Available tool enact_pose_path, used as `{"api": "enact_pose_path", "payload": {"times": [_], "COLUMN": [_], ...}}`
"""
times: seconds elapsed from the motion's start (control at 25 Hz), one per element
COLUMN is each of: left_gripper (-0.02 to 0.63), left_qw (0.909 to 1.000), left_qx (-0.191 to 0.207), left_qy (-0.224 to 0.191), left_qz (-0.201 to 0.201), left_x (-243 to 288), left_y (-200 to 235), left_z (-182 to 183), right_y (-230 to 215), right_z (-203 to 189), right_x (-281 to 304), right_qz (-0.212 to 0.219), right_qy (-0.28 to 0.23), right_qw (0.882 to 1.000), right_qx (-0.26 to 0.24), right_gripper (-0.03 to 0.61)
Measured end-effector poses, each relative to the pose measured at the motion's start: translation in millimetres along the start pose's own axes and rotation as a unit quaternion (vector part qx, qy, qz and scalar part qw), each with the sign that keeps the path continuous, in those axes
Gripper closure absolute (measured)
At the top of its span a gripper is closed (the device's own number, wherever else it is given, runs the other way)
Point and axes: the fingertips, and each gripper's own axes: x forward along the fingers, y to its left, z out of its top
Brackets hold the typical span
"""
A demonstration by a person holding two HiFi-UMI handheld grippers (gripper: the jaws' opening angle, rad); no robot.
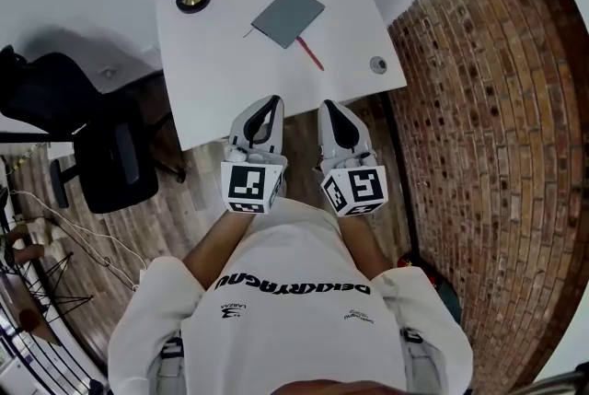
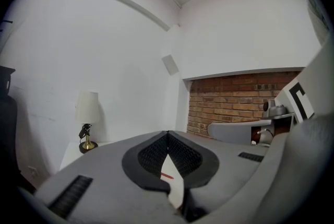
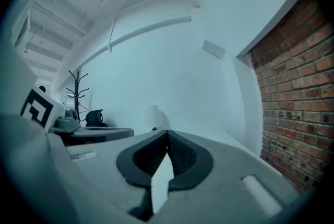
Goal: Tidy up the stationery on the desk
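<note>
On desk (image 1: 221, 80): flat grey notebook (image 1: 288, 16), slim red pen (image 1: 310, 54) probably | left hand-held gripper (image 1: 271, 100), right hand-held gripper (image 1: 329, 106): pressed together

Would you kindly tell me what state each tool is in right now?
Left tool: closed, holding nothing.
Right tool: closed, holding nothing.

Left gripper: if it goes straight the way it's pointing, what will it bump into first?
Most likely the red pen lying on the white desk. It shows in line just past the shut left gripper. Depth is unclear, so it might touch the desk top first.
</note>
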Motion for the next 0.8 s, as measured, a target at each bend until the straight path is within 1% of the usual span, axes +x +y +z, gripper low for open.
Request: {"api": "enact_pose_path", "payload": {"times": [0.28, 0.4, 0.6, 0.8], "left_gripper": [0.615, 0.615, 0.615, 0.615], "left_qw": [0.9996, 0.9993, 0.9983, 0.9967], "left_qx": [-0.005, 0.002, 0.006, 0.014], "left_qy": [0.026, 0.037, 0.056, 0.079], "left_qz": [-0.008, -0.009, -0.016, -0.016], "left_x": [72.2, 97.9, 128.9, 153.6], "left_y": [58.7, 83.1, 111.9, 133.8], "left_z": [0.7, -1.6, -8.4, -23.0], "right_y": [-31.7, -41.2, -51.7, -60.2], "right_z": [1.5, -2.4, -13.0, -28.7], "right_x": [86.5, 117.9, 155.9, 176.5], "right_qz": [-0.033, -0.045, -0.061, -0.068], "right_qy": [0.030, 0.043, 0.063, 0.080], "right_qw": [0.999, 0.998, 0.995, 0.993], "right_qx": [0.014, 0.022, 0.038, 0.047], "right_gripper": [0.581, 0.581, 0.581, 0.580]}}
